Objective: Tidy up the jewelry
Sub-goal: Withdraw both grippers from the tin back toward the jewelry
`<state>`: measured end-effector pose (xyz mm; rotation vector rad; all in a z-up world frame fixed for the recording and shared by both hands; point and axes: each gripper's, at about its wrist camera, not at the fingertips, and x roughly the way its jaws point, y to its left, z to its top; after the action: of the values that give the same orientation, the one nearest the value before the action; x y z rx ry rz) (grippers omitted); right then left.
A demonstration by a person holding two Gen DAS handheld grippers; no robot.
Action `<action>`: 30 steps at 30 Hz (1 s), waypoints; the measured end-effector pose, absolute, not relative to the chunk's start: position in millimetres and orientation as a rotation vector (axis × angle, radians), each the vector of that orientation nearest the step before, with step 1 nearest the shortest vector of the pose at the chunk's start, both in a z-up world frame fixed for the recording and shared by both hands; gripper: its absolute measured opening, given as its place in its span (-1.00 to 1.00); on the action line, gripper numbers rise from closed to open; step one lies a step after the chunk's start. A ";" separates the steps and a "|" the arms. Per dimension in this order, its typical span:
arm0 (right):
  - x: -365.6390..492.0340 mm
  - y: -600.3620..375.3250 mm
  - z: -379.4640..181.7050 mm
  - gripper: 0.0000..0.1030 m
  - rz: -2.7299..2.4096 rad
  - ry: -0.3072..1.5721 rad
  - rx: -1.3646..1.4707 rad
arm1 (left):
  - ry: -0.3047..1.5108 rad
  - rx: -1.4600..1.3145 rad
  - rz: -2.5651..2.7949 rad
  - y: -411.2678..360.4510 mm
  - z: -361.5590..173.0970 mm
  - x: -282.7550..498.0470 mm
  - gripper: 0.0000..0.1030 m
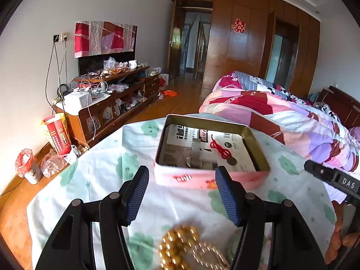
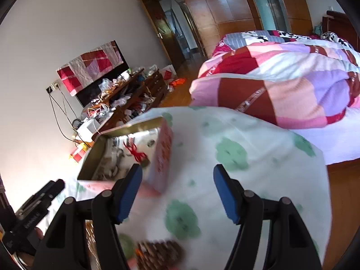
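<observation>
Left wrist view: left hand-held gripper (image 1: 182, 193) stands wide, nothing between its blue pads, aimed at an open tin box (image 1: 211, 153) on the bench (image 1: 108, 180), which is covered by a white cloth with green prints. Only this view shows the box floor clearly: a red cord (image 1: 219, 148) lying on printed paper, a dark round piece at its end, small metal bits beside it. It alone also gives the gold bead bracelet (image 1: 177, 245) sharp, on the cloth just below the pads, touching a paler bead strand (image 1: 209, 256). Right wrist view: right hand-held gripper (image 2: 177, 193) also wide and empty, over bare cloth; the box (image 2: 126, 153) sits to its left, blurred. Only here a brown beaded piece (image 2: 159, 254) appears at the lower edge, too blurred to identify. The other tool shows at each frame's side; "DAS" reads on the one in the left view. Box side lettering is red, illegible. Around: patchwork quilt on a bed (image 1: 281, 117), cluttered TV cabinet (image 1: 112, 94), red paper emblem on the wardrobe (image 1: 239, 25).
</observation>
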<state>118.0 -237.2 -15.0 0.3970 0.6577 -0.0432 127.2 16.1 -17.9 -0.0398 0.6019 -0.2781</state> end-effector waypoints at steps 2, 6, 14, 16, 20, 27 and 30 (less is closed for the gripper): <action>107.5 -238.8 -17.7 0.34 -0.044 0.668 0.397 | 0.607 -0.054 -0.292 17.4 -20.2 119.0 0.20; 92.2 -240.2 -23.5 0.34 -0.043 0.694 0.396 | 0.622 -0.041 -0.297 21.5 -25.0 105.9 0.20; 72.1 -219.9 -32.4 0.34 0.016 0.738 0.374 | 0.661 -0.025 -0.246 51.8 -41.1 73.9 0.20; 68.0 -214.7 -35.8 0.34 0.033 0.748 0.369 | 0.673 -0.021 -0.243 62.4 -47.4 63.2 0.20; 61.7 -204.9 -37.7 0.34 0.055 0.758 0.338 | 0.702 -0.007 -0.297 73.6 -57.3 42.2 0.20; 50.7 -194.4 -40.6 0.34 0.074 0.771 0.313 | 0.749 0.074 -0.348 61.1 -72.9 28.8 0.20; 46.9 -191.3 -40.5 0.34 0.078 0.773 0.306 | 0.767 0.045 -0.372 57.7 -72.5 29.0 0.20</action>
<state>46.9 -191.3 -40.5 0.3062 0.7731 0.0784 29.0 57.7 -72.5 0.0452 0.7669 -0.3716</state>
